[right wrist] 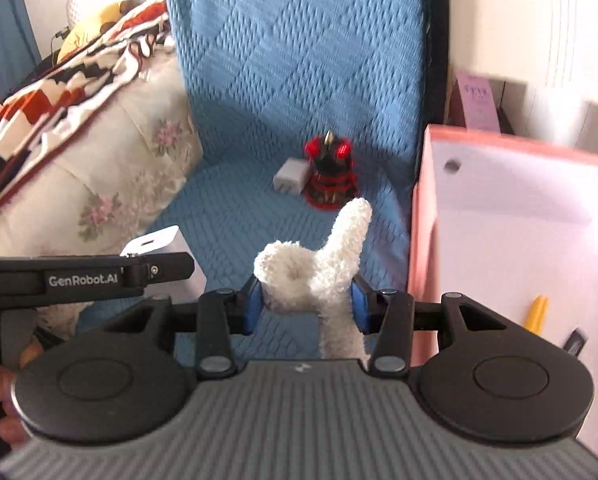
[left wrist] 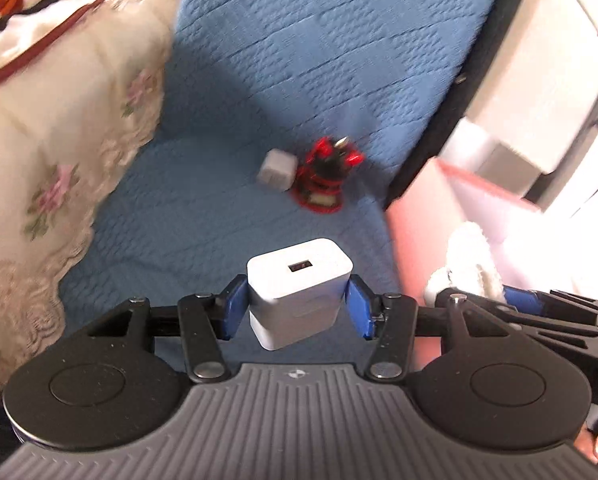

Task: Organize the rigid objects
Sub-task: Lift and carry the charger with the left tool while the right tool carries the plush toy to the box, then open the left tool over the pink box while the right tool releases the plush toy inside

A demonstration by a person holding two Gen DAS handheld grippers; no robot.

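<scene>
Both loads lifted off the bed [left wrist: 283,40]: left hand-held gripper [left wrist: 299,304] clamped on charger [left wrist: 299,280], right hand-held gripper [right wrist: 305,304] clamped on plush [right wrist: 323,264]; next, likely carry to pink box [right wrist: 419,240] and drop in.

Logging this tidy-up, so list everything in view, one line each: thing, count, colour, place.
Large charger block: 1, white, between the left tool's pads.
Fluffy toy: 1, white, between the right tool's pads.
Small plug adapter: 1, white, on the bedspread, touching the figure.
Toy figure: 1, red and black, upright on the bedspread.
Storage box: 1, pink with white inside, right of the bedspread; a yellow item lies inside.
Bedspread: 1, blue, quilted.
Floral quilt: 1, cream, on the left.
Patterned blanket: 1, red, black and white, on the quilt.
Left tool: 1, black with blue pads.
Right tool: 1, same colours.
</scene>
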